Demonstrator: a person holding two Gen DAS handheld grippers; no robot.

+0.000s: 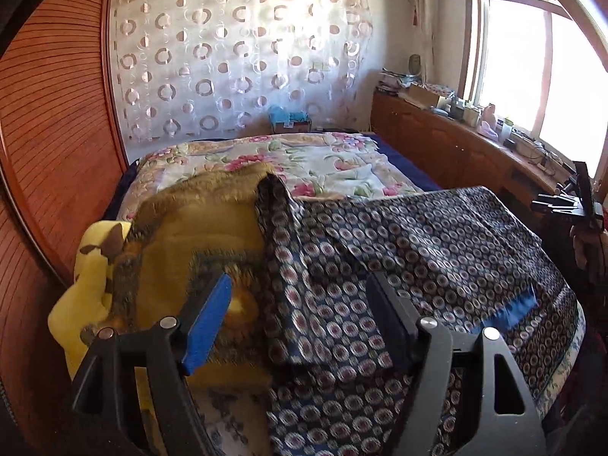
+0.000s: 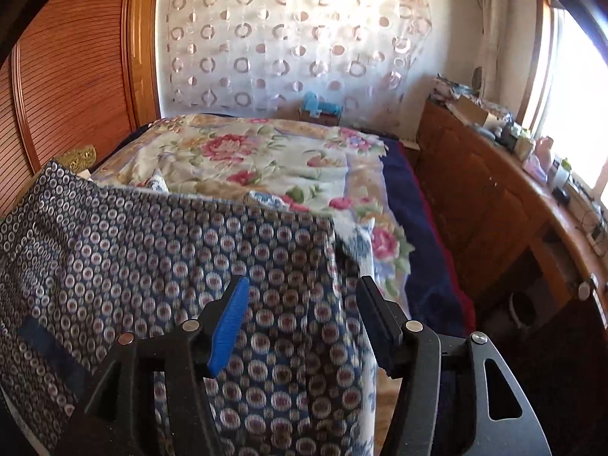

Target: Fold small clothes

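Note:
A dark blue garment with a circle pattern (image 1: 418,250) lies spread on the near end of the bed, one strip of it folded up over the left part. My left gripper (image 1: 300,311) is open just above the garment's left edge, holding nothing. The same garment (image 2: 159,250) fills the lower left of the right wrist view. My right gripper (image 2: 300,315) is open above its right edge, holding nothing. A blue label patch shows on the cloth (image 1: 513,307).
A floral quilt (image 1: 304,167) covers the bed behind. A mustard-yellow furry blanket (image 1: 197,224) and a yellow plush toy (image 1: 95,285) lie at the left. A wooden wardrobe (image 1: 49,133) stands left; a cluttered wooden cabinet (image 1: 448,140) runs along the right under the window.

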